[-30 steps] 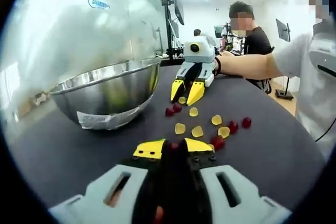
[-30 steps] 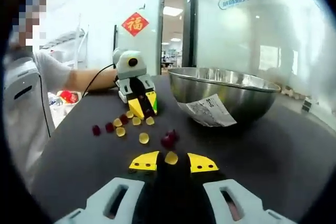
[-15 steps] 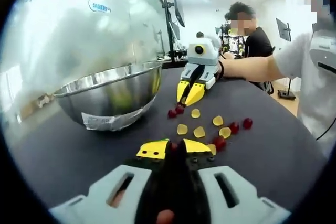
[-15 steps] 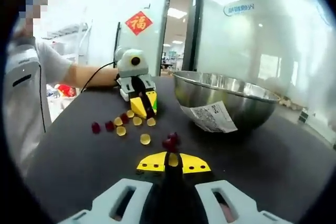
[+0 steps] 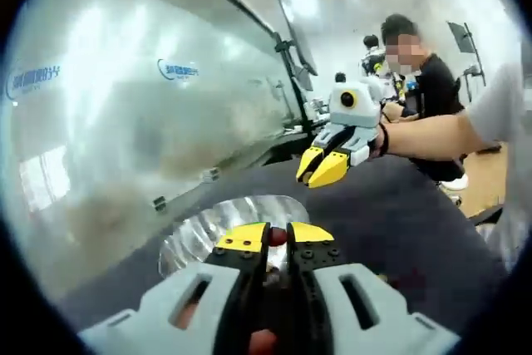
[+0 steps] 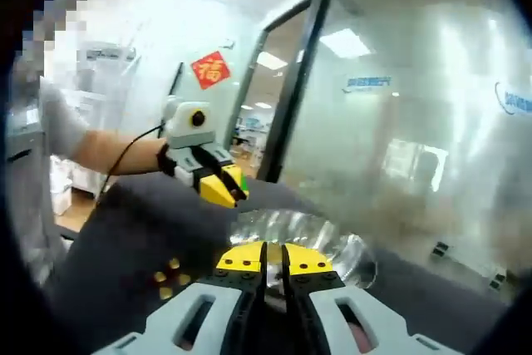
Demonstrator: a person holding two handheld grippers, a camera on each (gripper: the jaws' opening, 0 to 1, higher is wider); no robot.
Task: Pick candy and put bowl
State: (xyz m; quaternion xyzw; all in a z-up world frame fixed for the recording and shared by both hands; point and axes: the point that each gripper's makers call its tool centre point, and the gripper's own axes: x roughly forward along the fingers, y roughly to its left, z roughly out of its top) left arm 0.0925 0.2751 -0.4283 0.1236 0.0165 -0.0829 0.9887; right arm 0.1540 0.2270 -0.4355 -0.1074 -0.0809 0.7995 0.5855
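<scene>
A: Any writing to read?

B: A red diamond-shaped paper sign (image 6: 210, 69) with a gold character, too small to make out, hangs on the wall left of the doorway. The frosted glass partition (image 5: 125, 114) behind the round shiny steel bowl (image 5: 237, 216) carries small blue logos; the letters are too blurred to read.

A: Where are the grippers?

B: Both are held in the air above the bowl. In the left gripper view, the left gripper (image 5: 276, 237) points down over the bowl with its yellow-tipped jaws nearly together, pinching a small dark red candy (image 5: 277, 236). The right gripper (image 5: 322, 170) hangs beyond the bowl, a bare forearm behind it.

A: And the right one's jaws?

B: In the right gripper view, the right gripper (image 6: 273, 256) sits over the bowl (image 6: 332, 243), jaws drawn narrow with only a slit between them; I cannot tell whether anything is inside. The left gripper (image 6: 224, 191) hovers beyond the bowl's far rim.

A: The other sweets?

B: A few yellow candies (image 6: 169, 278) lie on the dark tabletop (image 6: 133, 230), left of the bowl.
</scene>
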